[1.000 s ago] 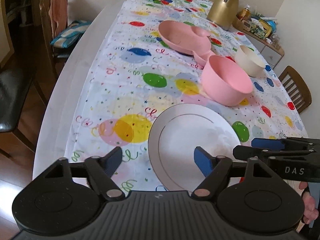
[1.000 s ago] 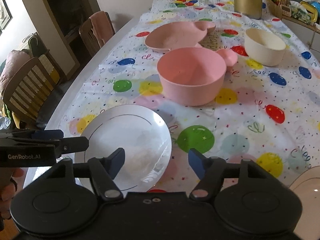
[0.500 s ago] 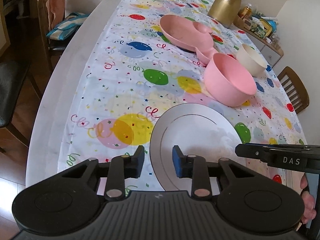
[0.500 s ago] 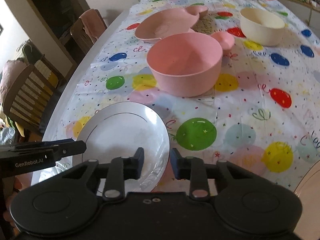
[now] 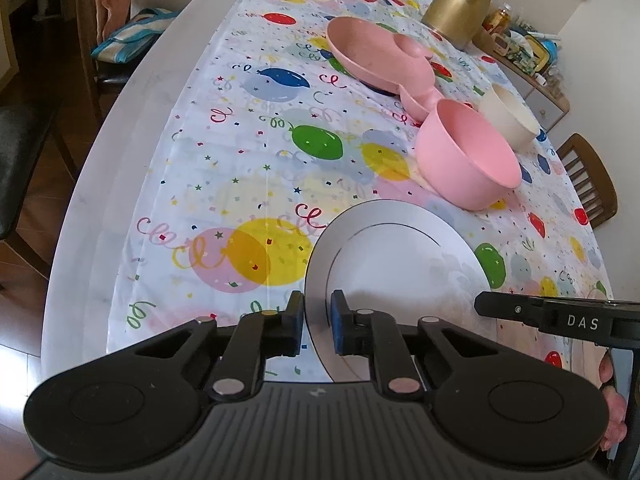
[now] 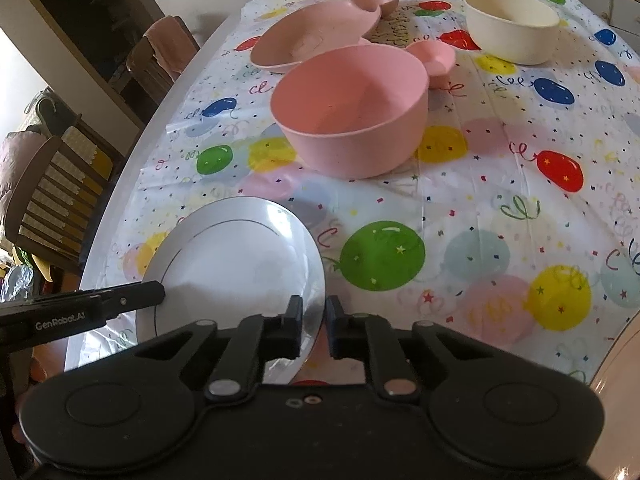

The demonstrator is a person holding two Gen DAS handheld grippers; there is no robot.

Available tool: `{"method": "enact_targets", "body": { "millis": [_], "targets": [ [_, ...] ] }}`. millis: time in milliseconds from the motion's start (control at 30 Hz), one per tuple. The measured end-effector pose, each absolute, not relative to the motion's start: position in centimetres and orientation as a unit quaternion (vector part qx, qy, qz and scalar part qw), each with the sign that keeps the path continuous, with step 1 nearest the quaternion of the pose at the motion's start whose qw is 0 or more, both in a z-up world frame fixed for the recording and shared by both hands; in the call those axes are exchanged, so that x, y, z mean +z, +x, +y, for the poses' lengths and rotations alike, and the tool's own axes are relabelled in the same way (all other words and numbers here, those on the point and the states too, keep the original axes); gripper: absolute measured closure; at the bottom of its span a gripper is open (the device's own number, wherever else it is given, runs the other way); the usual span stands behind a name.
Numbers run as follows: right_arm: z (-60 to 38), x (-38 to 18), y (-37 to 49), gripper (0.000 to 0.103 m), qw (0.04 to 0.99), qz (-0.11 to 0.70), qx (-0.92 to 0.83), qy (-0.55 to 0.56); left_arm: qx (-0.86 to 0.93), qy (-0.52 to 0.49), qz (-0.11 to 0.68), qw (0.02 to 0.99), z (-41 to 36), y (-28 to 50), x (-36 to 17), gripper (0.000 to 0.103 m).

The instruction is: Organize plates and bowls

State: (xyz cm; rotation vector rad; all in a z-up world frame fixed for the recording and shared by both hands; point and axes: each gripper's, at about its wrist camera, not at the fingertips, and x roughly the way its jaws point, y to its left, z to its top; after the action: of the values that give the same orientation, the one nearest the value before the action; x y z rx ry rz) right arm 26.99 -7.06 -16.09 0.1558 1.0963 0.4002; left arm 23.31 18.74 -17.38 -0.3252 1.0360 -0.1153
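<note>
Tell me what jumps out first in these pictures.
Both grippers pinch one white plate at the near table edge: the left gripper on its left rim, the right gripper on its right rim, their jaws having just closed. Beyond it, a pink bowl stands on the balloon-print tablecloth.

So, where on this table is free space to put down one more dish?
Free: the cloth left of the white plate, toward the table edge, and the patch right of the pink bowl, below the cream bowl. Crowded: pink bowl, pink divided plate and cream bowl cluster together.
</note>
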Motion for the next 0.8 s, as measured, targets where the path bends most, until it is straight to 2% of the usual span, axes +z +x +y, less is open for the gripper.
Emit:
{"method": "enact_targets", "body": {
  "millis": [800],
  "targets": [
    [-10.7, -14.0, 23.8, 0.096, 0.839, 0.509, 0.171, 0.09, -0.084, -0.158, 0.49, 0.853, 14.7, 21.4, -14.1, 0.09]
  ]
}}
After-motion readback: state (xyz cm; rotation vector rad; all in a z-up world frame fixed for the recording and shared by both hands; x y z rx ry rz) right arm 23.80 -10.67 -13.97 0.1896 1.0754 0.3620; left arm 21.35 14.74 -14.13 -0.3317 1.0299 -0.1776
